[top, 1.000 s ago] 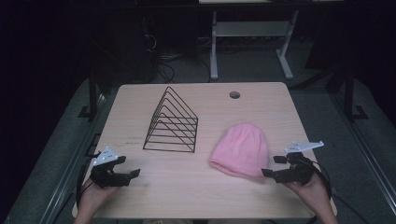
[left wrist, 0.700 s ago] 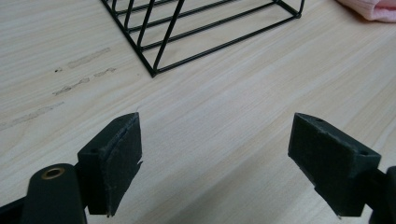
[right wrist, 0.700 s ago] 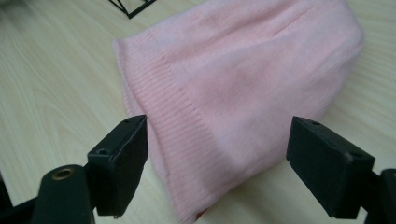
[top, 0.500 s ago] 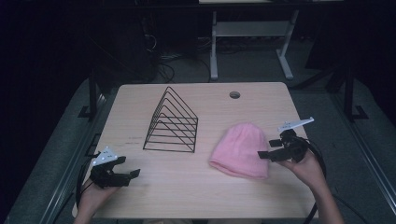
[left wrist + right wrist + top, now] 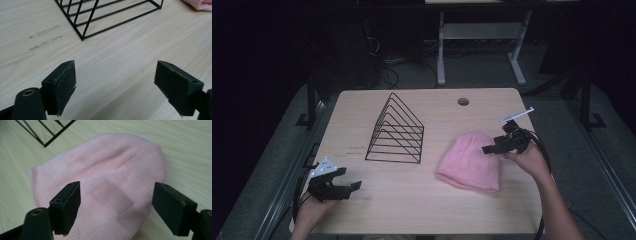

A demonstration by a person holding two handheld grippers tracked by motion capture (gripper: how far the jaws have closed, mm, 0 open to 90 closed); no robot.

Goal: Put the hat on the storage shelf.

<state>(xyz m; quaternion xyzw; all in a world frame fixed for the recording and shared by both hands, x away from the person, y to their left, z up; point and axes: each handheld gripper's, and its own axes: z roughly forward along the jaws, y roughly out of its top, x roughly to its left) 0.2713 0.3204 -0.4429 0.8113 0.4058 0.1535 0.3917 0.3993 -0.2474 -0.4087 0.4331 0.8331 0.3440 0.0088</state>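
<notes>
Holding our right gripper (image 5: pixel 492 148) spread above the pink beanie (image 5: pixel 469 161), we see the hat lying flat right of centre on the surface (image 5: pixel 412 200), long axis running from its rounded crown at upper right to its open brim at lower left. Our left gripper (image 5: pixel 347 180), also spread, sits lower left. The wire rack (image 5: pixel 397 130) is cut off in both gripper views.

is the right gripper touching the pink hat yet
Cannot tell. In the right gripper view the right gripper is open, jaws spread over the pink hat and casting shadows on it, but neither contact nor a gap shows plainly.
</notes>
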